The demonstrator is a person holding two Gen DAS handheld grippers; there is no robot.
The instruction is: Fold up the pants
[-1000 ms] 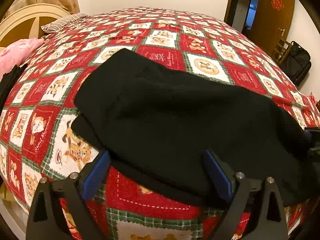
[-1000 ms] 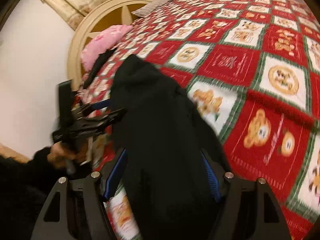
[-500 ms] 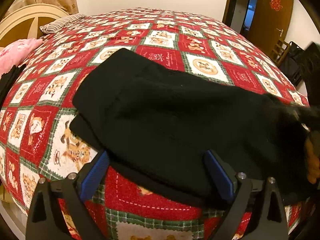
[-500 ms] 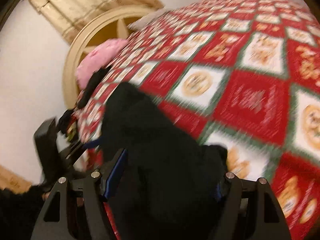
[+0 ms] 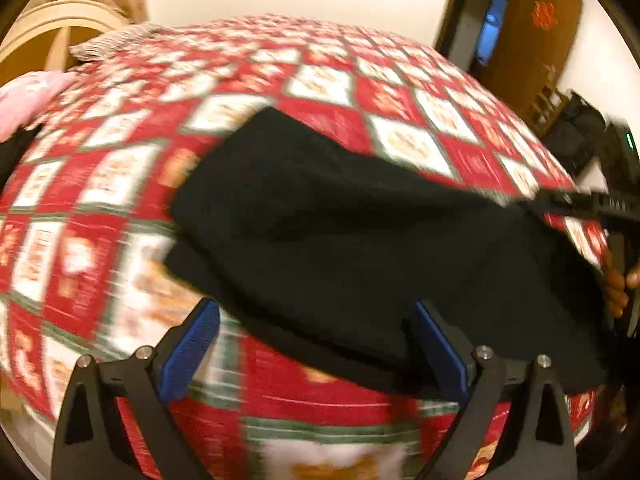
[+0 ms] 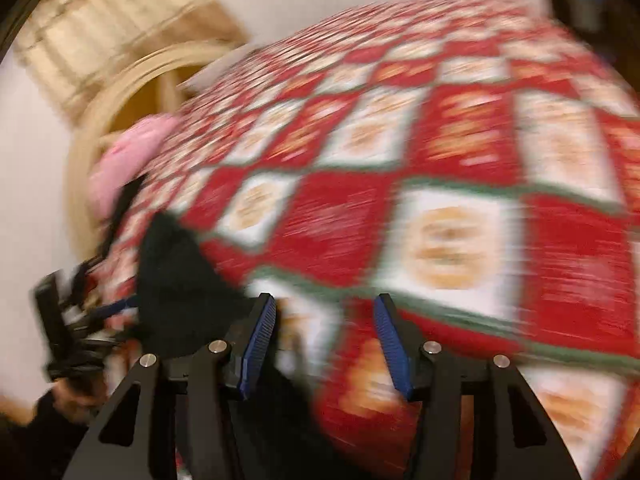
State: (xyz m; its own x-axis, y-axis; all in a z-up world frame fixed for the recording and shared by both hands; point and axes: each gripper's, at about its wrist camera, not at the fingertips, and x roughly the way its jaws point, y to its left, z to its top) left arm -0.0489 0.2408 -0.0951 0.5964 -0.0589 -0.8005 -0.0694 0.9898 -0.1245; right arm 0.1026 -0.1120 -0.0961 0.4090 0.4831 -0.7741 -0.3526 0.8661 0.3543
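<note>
The black pants (image 5: 340,232) lie folded on the red patchwork quilt (image 5: 120,184). My left gripper (image 5: 316,344) is open at the pants' near edge, its blue pads on either side of the cloth edge, not closed on it. In the right wrist view, my right gripper (image 6: 326,336) is open and empty over the quilt (image 6: 440,200), with the pants (image 6: 176,280) to its left. The right gripper also shows at the far right of the left wrist view (image 5: 588,204). Both views are blurred.
A pink pillow (image 6: 128,160) and a cream headboard (image 6: 120,92) stand at the bed's head. A brown door (image 5: 528,40), a chair and a dark bag (image 5: 576,136) are past the bed's far right side.
My right gripper has let go of the pants and swung right, off the cloth, with its jaws narrower. The left gripper has shifted slightly and stays open at the pants' edge.
</note>
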